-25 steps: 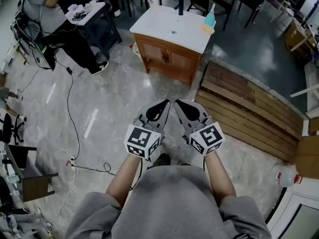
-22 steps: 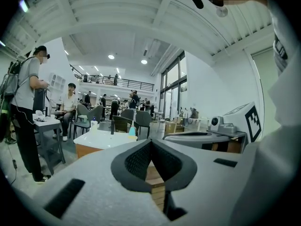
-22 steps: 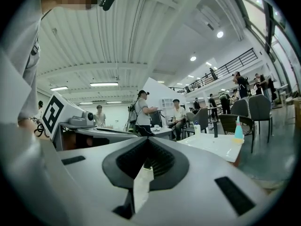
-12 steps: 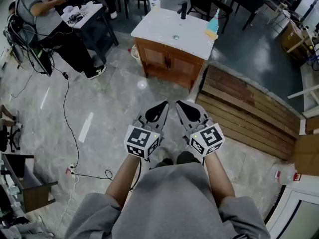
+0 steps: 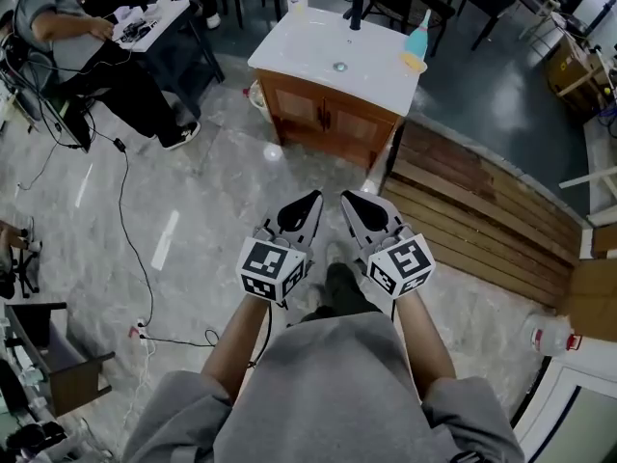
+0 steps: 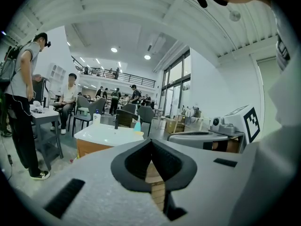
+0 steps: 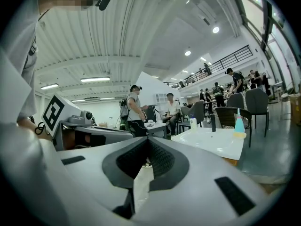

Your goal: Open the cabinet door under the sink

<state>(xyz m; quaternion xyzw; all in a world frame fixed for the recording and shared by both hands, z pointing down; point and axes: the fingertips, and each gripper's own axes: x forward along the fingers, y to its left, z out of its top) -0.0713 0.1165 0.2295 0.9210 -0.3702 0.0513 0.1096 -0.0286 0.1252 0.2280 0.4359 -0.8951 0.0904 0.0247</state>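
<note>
**Head view.** Brown wooden cabinet with two panelled doors (image 5: 326, 114), under a white sink top (image 5: 333, 54) with a black faucet (image 5: 355, 11). It stands on the marble floor well ahead of both grippers, and the doors are shut. The left gripper (image 5: 299, 216) and the right gripper (image 5: 366, 218) are held side by side in front of the person's body. A seated person works at a desk (image 5: 159, 22) to the left, and a wooden plank platform (image 5: 482, 210) lies to the right.

**Left gripper view.** The left gripper (image 6: 151, 144) has its jaws together, with nothing between them. A corner of the cabinet (image 6: 90, 147) shows beyond.

**Right gripper view.** The right gripper (image 7: 148, 142) likewise has its jaws closed and empty. The sink top (image 7: 214, 142) is visible, but the doors are cut off below it.

**Handling.** The door is probably rigid, hinged and light to swing. The best hold is likely a small dark knob at the centre seam. The knobs are too small here to show their shape, and the hinges are not visible.
</note>
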